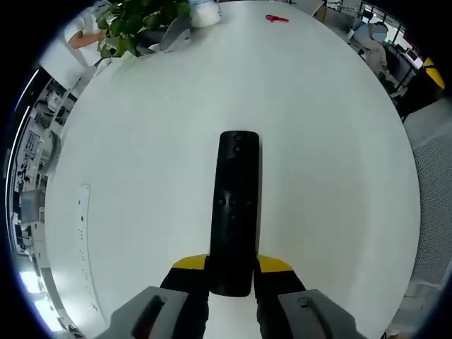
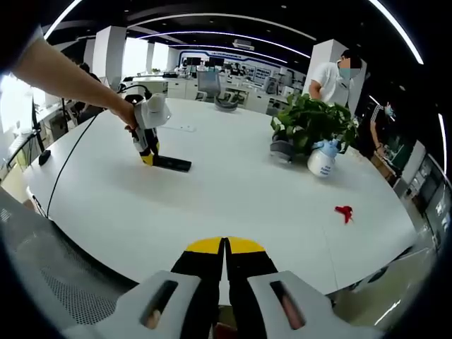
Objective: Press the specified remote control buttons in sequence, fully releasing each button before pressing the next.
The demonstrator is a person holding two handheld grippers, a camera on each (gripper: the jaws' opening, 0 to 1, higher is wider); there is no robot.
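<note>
A long black remote control (image 1: 234,212) lies flat on the white table (image 1: 141,176), pointing away from me in the left gripper view. My left gripper (image 1: 232,272) is shut on its near end, with a yellow-tipped finger on each side. In the right gripper view, the same remote (image 2: 172,163) lies far off at the left, held by the left gripper (image 2: 146,157) in a person's hand. My right gripper (image 2: 224,248) is shut with nothing between its jaws, near the table's front edge and far from the remote.
A potted green plant (image 2: 311,123) and a white spray bottle (image 2: 323,158) stand at the back right. A small red object (image 2: 345,212) lies on the table at the right. A mesh chair back (image 2: 49,275) sits close at lower left. People stand beyond the table.
</note>
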